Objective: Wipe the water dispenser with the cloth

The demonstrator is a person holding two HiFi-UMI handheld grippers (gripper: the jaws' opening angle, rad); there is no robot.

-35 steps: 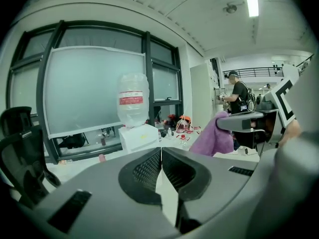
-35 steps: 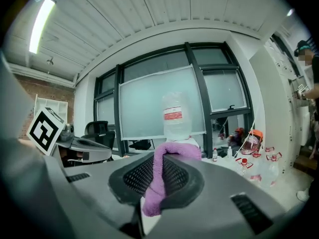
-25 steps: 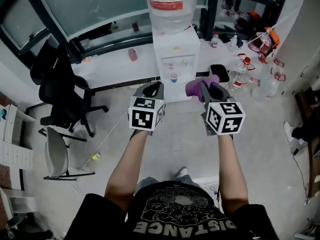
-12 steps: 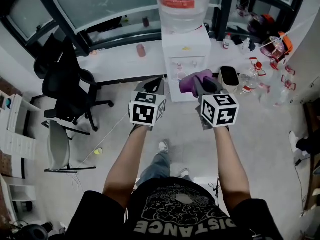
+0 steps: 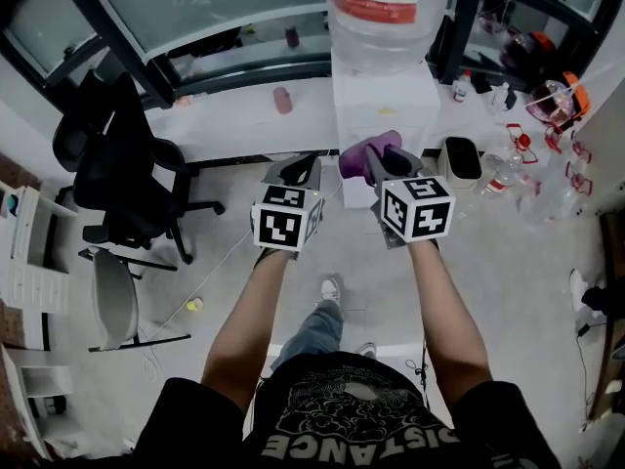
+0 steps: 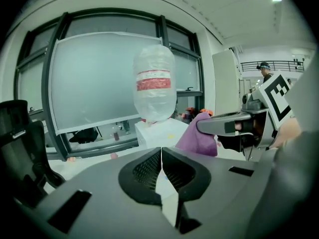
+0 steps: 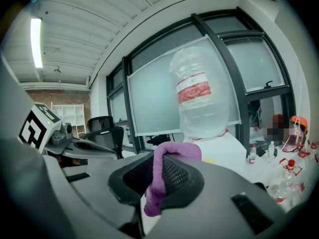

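Observation:
The white water dispenser (image 5: 383,106) stands against the window wall, with a clear bottle (image 5: 389,18) bearing a red label on top. It shows ahead in the left gripper view (image 6: 162,129) and the right gripper view (image 7: 224,148). My right gripper (image 5: 376,159) is shut on a purple cloth (image 5: 363,154), which pokes up between its jaws (image 7: 167,171), just short of the dispenser's front. My left gripper (image 5: 301,169) is beside it, shut with nothing between its jaws (image 6: 161,171). The cloth (image 6: 199,138) also shows in the left gripper view.
A black office chair (image 5: 122,169) stands at left, a grey chair (image 5: 112,301) nearer. A black bin (image 5: 461,159) and several plastic bottles (image 5: 518,179) sit on the floor right of the dispenser. A low white ledge (image 5: 234,115) runs along the window. White shelves (image 5: 20,252) are at far left.
The person has walked closer: the dispenser appears larger and nearer. Both grippers stay level in front, the right still holding the cloth.

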